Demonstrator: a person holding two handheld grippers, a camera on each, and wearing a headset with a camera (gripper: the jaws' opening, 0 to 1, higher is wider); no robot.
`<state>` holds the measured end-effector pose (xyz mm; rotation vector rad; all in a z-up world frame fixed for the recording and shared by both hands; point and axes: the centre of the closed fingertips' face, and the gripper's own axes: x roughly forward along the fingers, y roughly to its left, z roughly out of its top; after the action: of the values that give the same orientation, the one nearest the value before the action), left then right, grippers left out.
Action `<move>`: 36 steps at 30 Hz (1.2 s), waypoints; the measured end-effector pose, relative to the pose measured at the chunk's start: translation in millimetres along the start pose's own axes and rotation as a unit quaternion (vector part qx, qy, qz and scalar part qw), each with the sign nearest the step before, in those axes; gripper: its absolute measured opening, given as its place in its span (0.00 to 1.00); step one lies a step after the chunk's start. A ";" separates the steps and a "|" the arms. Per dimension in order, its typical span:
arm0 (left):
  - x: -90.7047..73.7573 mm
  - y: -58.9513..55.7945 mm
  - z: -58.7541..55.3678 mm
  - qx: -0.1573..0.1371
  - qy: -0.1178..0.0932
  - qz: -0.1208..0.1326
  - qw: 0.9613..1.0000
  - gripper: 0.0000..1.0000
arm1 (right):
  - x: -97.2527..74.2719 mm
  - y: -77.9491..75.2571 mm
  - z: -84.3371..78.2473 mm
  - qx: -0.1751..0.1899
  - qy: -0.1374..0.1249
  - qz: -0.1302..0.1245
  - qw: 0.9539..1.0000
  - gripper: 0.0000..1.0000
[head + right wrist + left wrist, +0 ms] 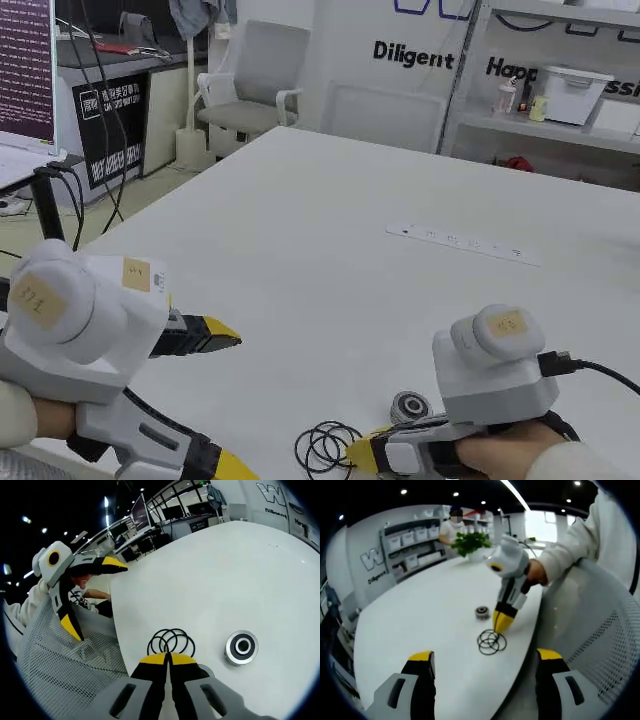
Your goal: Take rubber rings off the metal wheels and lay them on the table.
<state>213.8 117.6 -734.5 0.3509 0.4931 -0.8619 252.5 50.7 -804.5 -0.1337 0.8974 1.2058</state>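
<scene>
Lying flat beside rubber rings [171, 640], metal wheel [241, 647], bore up

Power strip [463, 244], grey chair [252, 82], potted plant [470, 542]

The white counter [300, 220] is lying bare across its middle and far side, a long white power strip [465, 243] sitting well out. By the near edge, a small round metal wheel [410, 406] and a pile of thin black rubber rings [325, 447] are crowding the closed right gripper [355, 452]; bare surface is stretching toward the spread left gripper [238, 402].
</scene>
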 end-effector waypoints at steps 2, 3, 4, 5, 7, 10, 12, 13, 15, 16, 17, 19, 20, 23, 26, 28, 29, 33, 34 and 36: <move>-0.1 0.2 0.1 -0.001 -0.001 0.001 1.000 0.83 | -0.5 -1.5 1.5 -0.002 -0.003 -0.003 1.000 0.00; -0.2 0.5 0.1 -0.002 -0.001 0.001 1.000 0.83 | -1.0 -2.2 2.4 -0.003 -0.005 -0.005 1.000 0.01; -0.2 0.6 -0.2 -0.003 -0.001 0.001 1.000 0.84 | -1.4 -2.7 3.0 -0.002 -0.007 -0.005 1.000 0.01; -0.2 0.6 -0.4 -0.003 -0.001 0.001 1.000 0.84 | -1.5 -3.1 3.2 -0.002 -0.007 -0.006 1.000 0.02; -0.1 0.4 -1.1 -0.004 0.000 0.001 1.000 0.84 | -2.3 -3.9 4.1 -0.004 -0.008 -0.007 1.000 0.03; -0.4 1.5 -1.2 -0.006 -0.001 0.003 1.000 0.84 | -3.5 -4.0 6.9 -0.002 -0.014 -0.006 1.000 0.06; -0.5 1.7 -1.1 -0.008 -0.001 0.004 1.000 0.84 | -4.5 -4.8 7.9 -0.004 -0.015 -0.009 1.000 0.07; -0.5 1.8 -1.2 -0.008 -0.001 0.004 1.000 0.84 | -5.7 -5.2 9.3 -0.007 -0.017 -0.010 1.000 0.07; -0.4 1.8 -1.3 -0.008 -0.001 0.004 1.000 0.84 | -8.4 -5.7 12.0 -0.008 -0.021 -0.011 1.000 0.08; -0.3 1.8 -1.4 -0.009 -0.001 0.004 1.000 0.84 | -9.6 -6.1 13.5 -0.008 -0.024 -0.012 1.000 0.09; -0.2 1.7 -1.5 -0.010 -0.001 0.004 1.000 0.84 | -10.9 -6.0 14.8 -0.008 -0.026 -0.012 1.000 0.09; 0.0 1.7 -1.2 -0.012 -0.002 0.003 1.000 0.84 | -13.8 -5.2 17.2 -0.010 -0.030 -0.010 0.999 0.11; 0.1 1.7 -0.8 -0.013 -0.003 0.003 1.000 0.84 | -15.4 -4.3 18.1 -0.012 -0.032 -0.009 0.999 0.12; -0.1 2.3 0.6 -0.015 -0.007 0.005 1.000 0.84 | -19.8 -2.4 21.2 -0.018 -0.037 -0.008 0.999 0.14; -0.3 2.9 0.8 -0.018 -0.008 0.006 1.000 0.84 | -25.2 -1.8 25.9 -0.025 -0.045 -0.010 0.999 0.16; -0.4 3.2 1.2 -0.017 -0.008 0.007 1.000 0.85 | -30.2 -1.3 30.8 -0.029 -0.055 -0.010 0.998 0.19; -0.3 3.1 1.4 -0.017 -0.009 0.007 1.000 0.85 | -33.8 -0.6 33.2 -0.030 -0.059 -0.010 0.998 0.20; 0.4 2.2 2.0 -0.021 -0.009 0.005 1.000 0.85 | -44.8 1.8 40.0 -0.041 -0.071 -0.005 0.997 0.24; 0.5 1.9 2.3 -0.022 -0.010 0.005 1.000 0.86 | -47.8 1.6 42.4 -0.047 -0.075 -0.006 0.996 0.26; 1.0 1.0 2.8 -0.023 -0.011 0.003 1.000 0.87 | -55.7 1.2 48.7 -0.058 -0.086 -0.008 0.995 0.30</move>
<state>215.9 116.3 -732.7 0.2999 0.4915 -0.8457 273.4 35.6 -735.1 -0.1279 0.6755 1.2350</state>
